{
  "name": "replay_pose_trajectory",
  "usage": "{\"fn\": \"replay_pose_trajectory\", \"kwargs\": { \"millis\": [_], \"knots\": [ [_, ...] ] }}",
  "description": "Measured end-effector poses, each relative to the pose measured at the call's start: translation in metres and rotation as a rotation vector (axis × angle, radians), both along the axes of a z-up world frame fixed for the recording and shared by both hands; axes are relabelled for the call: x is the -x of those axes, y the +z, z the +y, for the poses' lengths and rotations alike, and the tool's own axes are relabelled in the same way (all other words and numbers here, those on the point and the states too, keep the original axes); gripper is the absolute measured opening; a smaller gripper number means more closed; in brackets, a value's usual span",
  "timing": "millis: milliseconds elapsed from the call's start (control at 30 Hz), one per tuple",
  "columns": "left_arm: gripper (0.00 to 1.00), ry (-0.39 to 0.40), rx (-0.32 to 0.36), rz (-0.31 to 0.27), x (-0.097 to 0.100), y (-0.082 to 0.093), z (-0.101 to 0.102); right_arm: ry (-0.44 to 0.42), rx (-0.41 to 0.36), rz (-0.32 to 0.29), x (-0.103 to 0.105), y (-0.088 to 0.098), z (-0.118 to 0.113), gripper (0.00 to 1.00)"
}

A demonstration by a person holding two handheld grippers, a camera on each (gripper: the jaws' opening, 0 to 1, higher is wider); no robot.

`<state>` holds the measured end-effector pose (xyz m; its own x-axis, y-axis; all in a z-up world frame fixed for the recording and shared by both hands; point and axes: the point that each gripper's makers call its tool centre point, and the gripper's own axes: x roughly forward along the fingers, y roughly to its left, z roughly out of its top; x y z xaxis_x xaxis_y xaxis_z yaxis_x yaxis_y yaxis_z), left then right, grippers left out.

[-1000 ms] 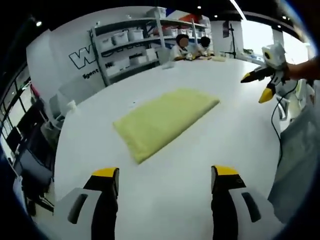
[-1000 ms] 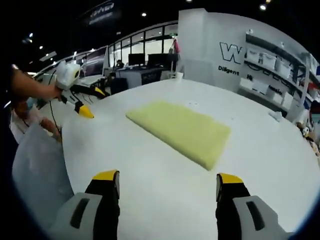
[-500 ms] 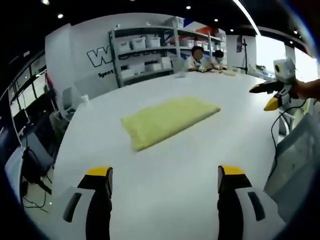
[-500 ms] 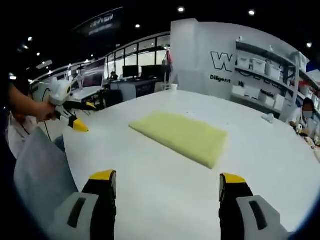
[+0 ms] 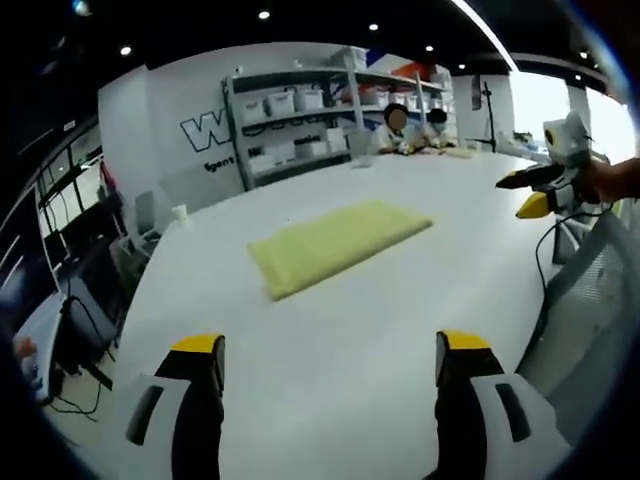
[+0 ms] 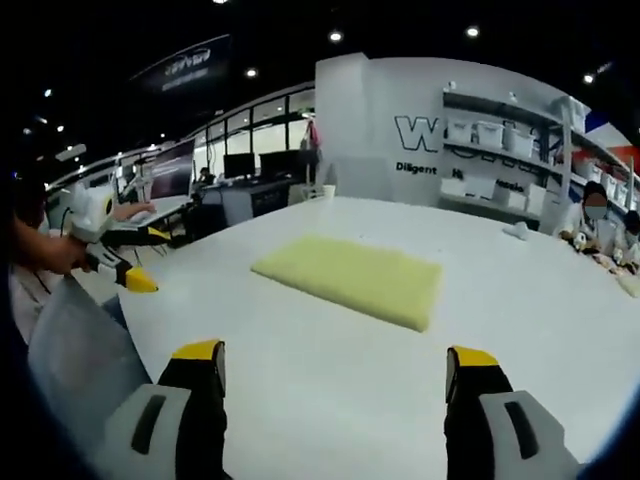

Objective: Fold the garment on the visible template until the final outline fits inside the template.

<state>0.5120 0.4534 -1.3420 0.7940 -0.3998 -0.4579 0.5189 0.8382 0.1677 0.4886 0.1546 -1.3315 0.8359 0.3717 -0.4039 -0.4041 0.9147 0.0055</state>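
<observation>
Left gripper view, folded yellow garment [image 5: 338, 240] on white table [image 5: 330, 360], bins on shelves [image 5: 300, 110]

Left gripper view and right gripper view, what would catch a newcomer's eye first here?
The folded yellow garment lying flat mid-way across the big white table, alone on that bare surface. Next, each view's own open claw, yellow-tipped, at the bottom: left claw, right claw. Behind, a white wall with shelving holding bins.

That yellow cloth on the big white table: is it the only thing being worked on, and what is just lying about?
Part of the job:
- folded yellow garment
- left gripper, open
- right gripper, open
- white table

Just lying about:
- shelves of white boxes
- paper cup
- seated people at the far edge
</observation>
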Motion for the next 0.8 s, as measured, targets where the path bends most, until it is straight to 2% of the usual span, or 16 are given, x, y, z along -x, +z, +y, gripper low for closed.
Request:
{"fn": "replay_pose_trajectory", "kwargs": {
  "millis": [133,367,433,533,633,800],
  "knots": [
    [0.94,0.051,0.025,0.021,0.004,-0.009,0.008,-0.012,0.028,-0.015,0.006,-0.004,0.008,0.88],
    [0.92,0.060,0.020,0.012,0.005,-0.012,0.011,-0.007,0.023,-0.014,0.005,-0.011,0.022,0.86],
    [0.90,0.064,0.001,0.018,0.005,-0.016,0.013,-0.007,0.044,-0.017,0.005,-0.011,0.020,0.83],
    [0.88,0.078,0.008,0.025,0.007,-0.016,0.015,-0.031,0.019,-0.014,0.005,-0.010,0.016,0.82],
    [0.87,0.066,-0.020,0.040,0.008,-0.022,0.014,-0.042,0.018,0.006,0.006,-0.017,0.013,0.81],
    [0.86,0.056,-0.033,0.057,0.010,-0.026,0.013,-0.043,0.002,0.018,0.005,-0.019,0.013,0.77]
  ]
}}
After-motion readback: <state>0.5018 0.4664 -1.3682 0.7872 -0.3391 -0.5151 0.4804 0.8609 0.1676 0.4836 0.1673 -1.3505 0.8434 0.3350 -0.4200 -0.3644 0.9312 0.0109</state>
